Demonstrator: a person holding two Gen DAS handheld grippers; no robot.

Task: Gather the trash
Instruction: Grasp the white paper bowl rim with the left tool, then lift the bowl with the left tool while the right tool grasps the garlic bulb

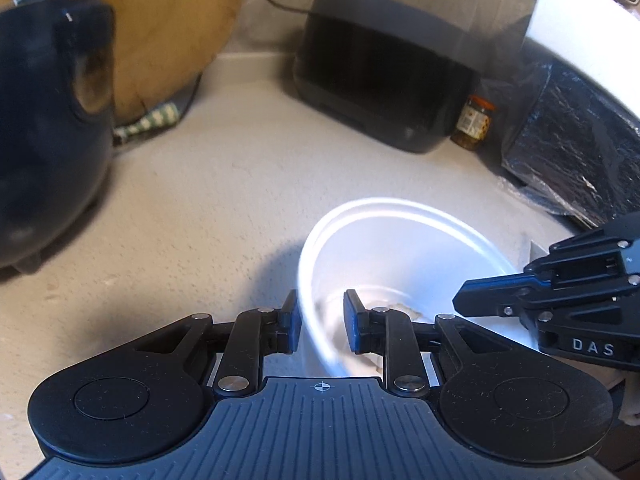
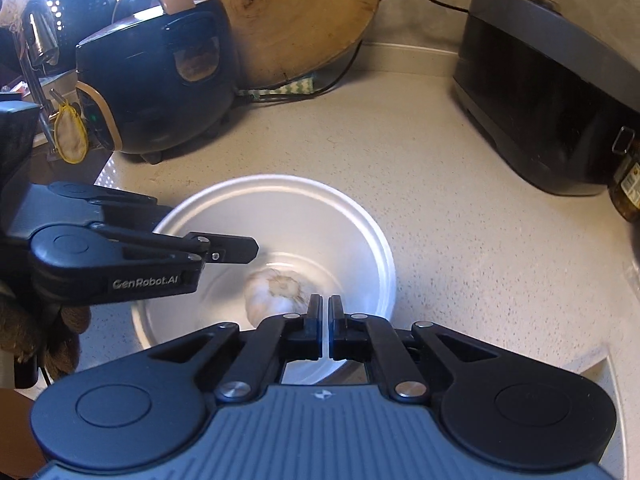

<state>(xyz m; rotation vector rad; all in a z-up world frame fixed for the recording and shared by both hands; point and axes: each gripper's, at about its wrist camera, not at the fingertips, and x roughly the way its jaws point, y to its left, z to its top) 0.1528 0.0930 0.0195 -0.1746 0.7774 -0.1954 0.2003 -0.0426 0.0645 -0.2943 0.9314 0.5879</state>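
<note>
Left wrist view. Left gripper [image 1: 320, 322]: jaws apart, straddling the near-left rim of the white bowl [image 1: 404, 216]; one pad sits outside the wall, the other inside, and a gap shows on both sides, so nothing is pressed. Bowl stands on the pale speckled counter [image 1: 224, 184], in the near right of the frame, blurred. Contents mostly hidden behind the inner finger; a pale lump with a brownish patch shows at the bottom. Right gripper [image 1: 460, 300]: enters from the right, tip over the bowl's right side. Far items: black rounded appliance [image 1: 48, 132] at left, round wooden board [image 1: 168, 32] leaning behind it, dark box-shaped appliance [image 1: 384, 80], small jar [image 1: 474, 122], foil-wrapped block [image 1: 572, 136].

Right wrist view. Right gripper [image 2: 325, 312]: jaws together on the bowl's [image 2: 280, 188] near-right rim; the thin white wall runs through the slit between the pads, so it reads as clamped on the rim. Garlic bulb [image 2: 272, 288]: lying in the bowl's bottom, just left of and beyond these fingertips, stem scar facing up. Left gripper [image 2: 240, 249]: reaches in from the left, tip above the bowl's left half.

Deciding relation: both tools sit on opposite rims, the bulb between them, nearer the right one. The left must close before a two-handed lift is secure.
</note>
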